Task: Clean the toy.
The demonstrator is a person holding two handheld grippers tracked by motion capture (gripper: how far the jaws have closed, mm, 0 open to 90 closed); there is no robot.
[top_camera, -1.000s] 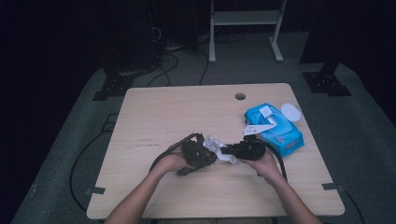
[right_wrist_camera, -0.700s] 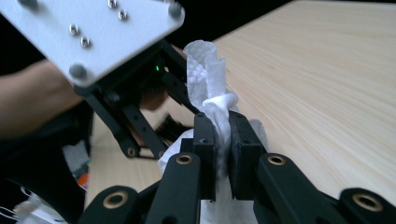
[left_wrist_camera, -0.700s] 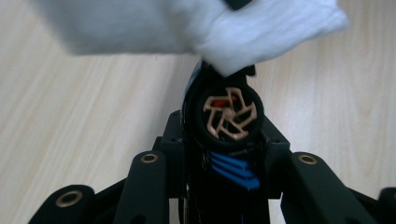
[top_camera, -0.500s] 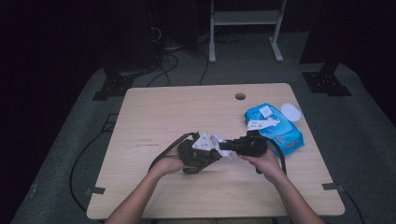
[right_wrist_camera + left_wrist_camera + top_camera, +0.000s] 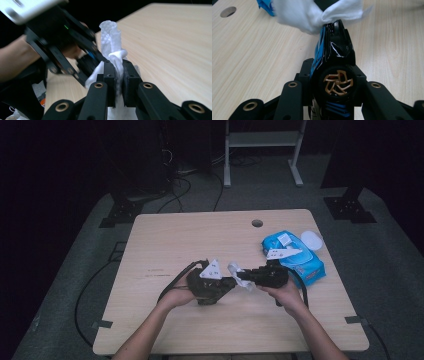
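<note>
My left gripper is shut on a glossy black and blue toy car with a bronze wheel facing the camera. My right gripper is shut on a white wipe, pinched upright between its pads. The wipe lies against the car's far end. In the high view the left gripper and the right gripper meet nose to nose just above the table's middle front, with the wipe between them. From the right gripper view, the left gripper and the car sit close at left.
A blue pack of wipes lies at the right of the wooden table, with a white round lid beside it. A cable hole sits near the far edge. Cables trail off the left hand toward the floor.
The left gripper has risen a little with the car and tipped, so its grey plate now faces up. The right gripper with the wipe has hardly moved.
</note>
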